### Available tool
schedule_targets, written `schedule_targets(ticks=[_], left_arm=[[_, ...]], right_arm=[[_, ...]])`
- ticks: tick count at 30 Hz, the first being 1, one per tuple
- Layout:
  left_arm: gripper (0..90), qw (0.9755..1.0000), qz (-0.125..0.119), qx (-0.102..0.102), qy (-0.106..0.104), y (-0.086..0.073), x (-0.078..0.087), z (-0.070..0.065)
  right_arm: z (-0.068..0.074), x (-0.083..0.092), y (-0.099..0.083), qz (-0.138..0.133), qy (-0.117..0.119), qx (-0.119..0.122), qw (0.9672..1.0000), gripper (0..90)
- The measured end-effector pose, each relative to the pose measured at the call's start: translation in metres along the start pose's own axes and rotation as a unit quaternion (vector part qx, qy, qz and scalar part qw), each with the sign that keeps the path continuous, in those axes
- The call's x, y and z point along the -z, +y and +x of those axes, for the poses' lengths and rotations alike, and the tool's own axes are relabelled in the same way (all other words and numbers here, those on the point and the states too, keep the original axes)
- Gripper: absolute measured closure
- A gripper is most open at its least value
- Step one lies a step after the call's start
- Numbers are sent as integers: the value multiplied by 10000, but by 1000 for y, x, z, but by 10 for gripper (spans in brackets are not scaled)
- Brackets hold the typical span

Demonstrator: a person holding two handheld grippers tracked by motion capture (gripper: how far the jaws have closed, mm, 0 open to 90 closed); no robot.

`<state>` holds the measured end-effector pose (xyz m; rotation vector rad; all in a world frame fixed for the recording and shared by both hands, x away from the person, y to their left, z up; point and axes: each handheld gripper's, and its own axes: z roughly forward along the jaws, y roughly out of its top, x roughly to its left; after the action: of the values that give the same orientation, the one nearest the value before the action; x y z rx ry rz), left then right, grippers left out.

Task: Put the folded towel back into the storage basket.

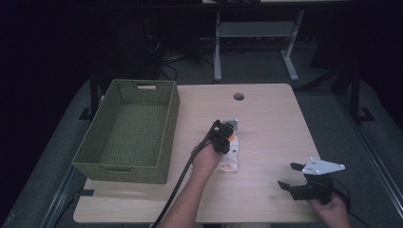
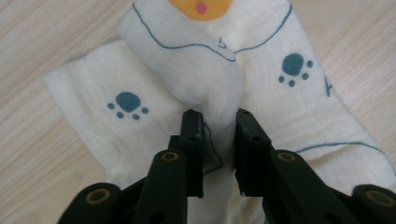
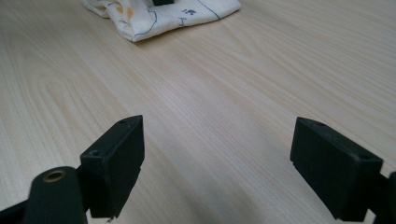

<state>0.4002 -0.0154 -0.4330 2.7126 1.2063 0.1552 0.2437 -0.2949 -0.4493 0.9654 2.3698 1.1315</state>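
The left gripper (image 2: 218, 122) had its jaws nearly together on a raised fold of the white cloth (image 2: 205, 84) — a soft printed piece with blue paw marks and an orange patch — which lay on the wooden table (image 1: 271, 118) near its middle, just right of the green woven basket (image 1: 126, 166). The pinch looked to take in only a narrow ridge of fabric, so the sound way to carry on, as I judged it, was to keep the jaws pressed firmly and lift straight up until the whole cloth hung free before carrying it left; a slanting pull risked dragging the loose layers along the table or letting the fold slip out. If the basket was the goal, its near right wall stood between cloth and hollow, and the trailing hem would need to clear that rim. The right gripper (image 1: 295, 175) waited at the near right of the table with its jaws spread wide and holding nothing, well apart from the cloth — far enough not to hinder the lift. A round hole (image 1: 238, 97) sat in the table's far edge, out of the way, and the black cable (image 1: 178, 183) from the left gripper ran along the forearm toward the near edge; it could snag the basket's corner on a leftward swing.
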Motion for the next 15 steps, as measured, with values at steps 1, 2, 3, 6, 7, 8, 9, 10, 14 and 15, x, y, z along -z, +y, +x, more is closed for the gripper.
schedule_targets(ticks=[1, 2, 3, 6, 7, 8, 9, 10, 14, 15], left_arm=[[779, 10000, 2, -12, 8, 0, 0, 0], [796, 10000, 13, -47, 23, 0, 0, 0], [796, 10000, -1, -72, 31, 0, 0, 0], [806, 10000, 18, -76, -41, 0, 0, 2], [809, 9999, 17, -44, -91, 0, 1, 4], [811, 9999, 25, -44, -118, 0, 1, 5], [814, 9999, 13, -35, -142, 0, 1, 6], [814, 9998, 13, -4, -186, 0, 1, 7], [814, 9997, 72, -7, -223, 1, 9, 10], [814, 9997, 100, -31, -206, 1, 11, 11]], right_arm=[[0, 0, 0, 0, 0, 0, 10000, 174], [0, 0, 0, -1, 1, 6, 10000, 174], [0, 0, 0, -1, 1, 6, 10000, 174], [0, 0, 0, -4, 3, -3, 10000, 174], [0, 0, 0, -6, 3, -5, 10000, 174], [0, 1, 0, -4, 0, -5, 10000, 174], [-1, 1, 0, -4, -7, -8, 10000, 174], [-1, 1, 0, -4, -7, -8, 10000, 174], [-2, 1, -1, -10, -22, -28, 10000, 173], [-2, 1, -1, -13, -12, -35, 10000, 173]])
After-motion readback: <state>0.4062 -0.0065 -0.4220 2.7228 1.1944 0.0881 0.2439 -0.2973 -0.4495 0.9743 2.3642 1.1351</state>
